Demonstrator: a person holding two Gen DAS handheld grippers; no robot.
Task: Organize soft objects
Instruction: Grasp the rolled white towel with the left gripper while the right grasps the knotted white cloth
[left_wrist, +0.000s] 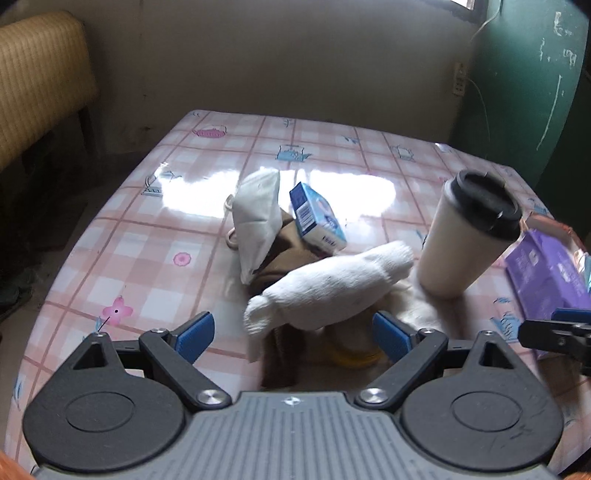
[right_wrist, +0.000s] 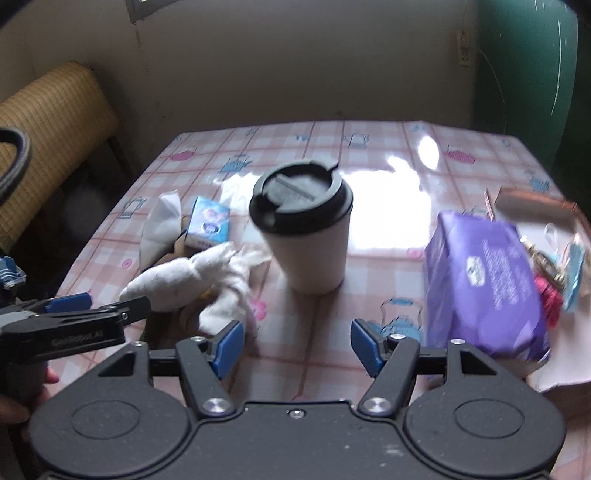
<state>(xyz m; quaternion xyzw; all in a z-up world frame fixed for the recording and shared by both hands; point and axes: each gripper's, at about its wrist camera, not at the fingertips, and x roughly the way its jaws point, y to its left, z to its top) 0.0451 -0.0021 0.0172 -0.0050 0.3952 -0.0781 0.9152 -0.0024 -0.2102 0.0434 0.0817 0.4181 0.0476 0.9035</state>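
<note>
Left gripper (left_wrist: 293, 334): fingers spread wide, nothing between the pads, poised just short of the rolled white sock (left_wrist: 328, 291) at the near edge of the heap. Right gripper (right_wrist: 297, 345): fingers also wide, nothing in them, aimed at bare worktop (right_wrist: 388, 122) w/ the paper cup (right_wrist: 304, 229) dead ahead.

Sock lies across a brown cloth (left_wrist: 286, 251), w/ a white pouch (left_wrist: 256, 218) & a small blue carton (left_wrist: 317, 216) leaning on the far side of the pile. Another pale cloth (right_wrist: 231, 295) sprawls by the cup's base; purple pack (right_wrist: 484, 280) sits well to the right.

Looks like the step is the left pickup of the sock. To do it well: come down straddling the roll's thick middle, not the floppy toe end, close firmly as it'll squash, then lift straight up so the brown cloth isn't dragged & the carton isn't tipped. Right side should keep clear of the cup: tall, light, prob. easy to knock.
</note>
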